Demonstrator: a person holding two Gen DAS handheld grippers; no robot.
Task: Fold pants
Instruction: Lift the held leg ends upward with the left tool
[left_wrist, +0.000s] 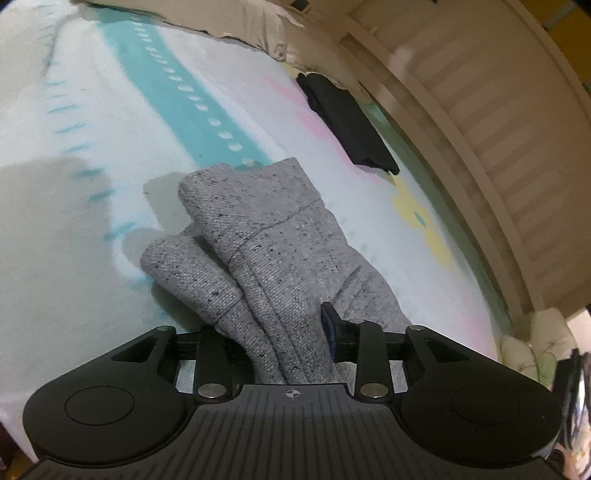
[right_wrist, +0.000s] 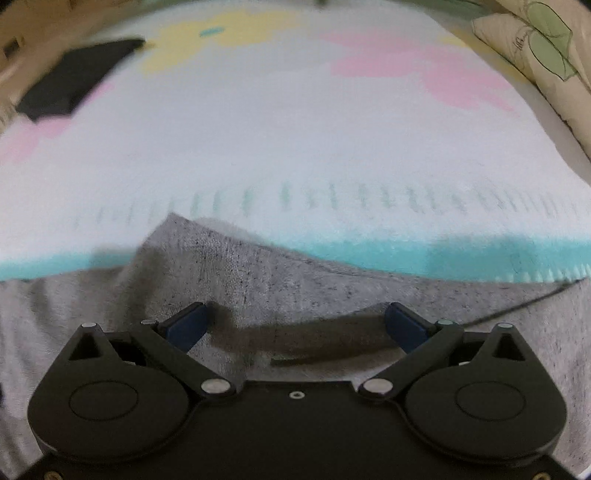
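Observation:
The grey speckled pants (left_wrist: 266, 236) hang from my left gripper (left_wrist: 291, 343), which is shut on a bunch of the fabric; both leg cuffs dangle forward above the bed. Only one blue pad (left_wrist: 328, 328) shows, the other is hidden by cloth. In the right wrist view the pants (right_wrist: 258, 288) lie spread on the bed below my right gripper (right_wrist: 295, 325), which is open wide with both blue pads apart, just above the fabric and holding nothing.
The bed has a white blanket (left_wrist: 92, 122) with teal stripe and pink and yellow patches. A folded black garment (left_wrist: 347, 122) lies near the far edge by the slatted wooden headboard (left_wrist: 491, 122). Pillows (right_wrist: 546, 62) lie at the right.

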